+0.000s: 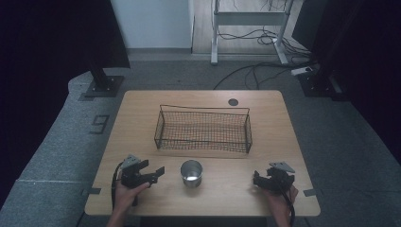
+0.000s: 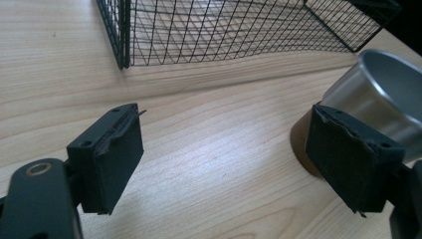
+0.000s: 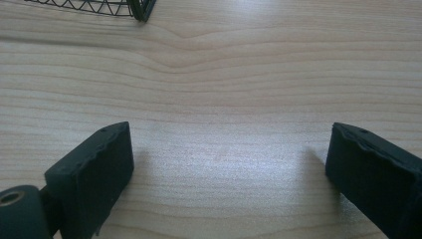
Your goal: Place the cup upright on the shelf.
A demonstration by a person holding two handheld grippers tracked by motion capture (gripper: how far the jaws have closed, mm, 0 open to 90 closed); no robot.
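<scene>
On the wooden surface (image 1: 142, 109), a metal cup (image 1: 191, 173) stands upright before the empty wire basket (image 1: 203, 128), not yet grasped. Left hand-held gripper (image 1: 160, 172) gapes just beside the cup; right hand-held gripper (image 1: 256, 178) rests released, well apart.

Cup (image 1: 191, 173) btwn left gripper (image 1: 152, 174) & right gripper (image 1: 259, 180), basket (image 1: 203, 128) behind it on table (image 1: 142, 109).

A shiny metal cup (image 1: 191, 173) stands upright, mouth open, on the wooden table's near edge — at six o'clock from the wire basket (image 1: 203, 129), just apart
</scene>
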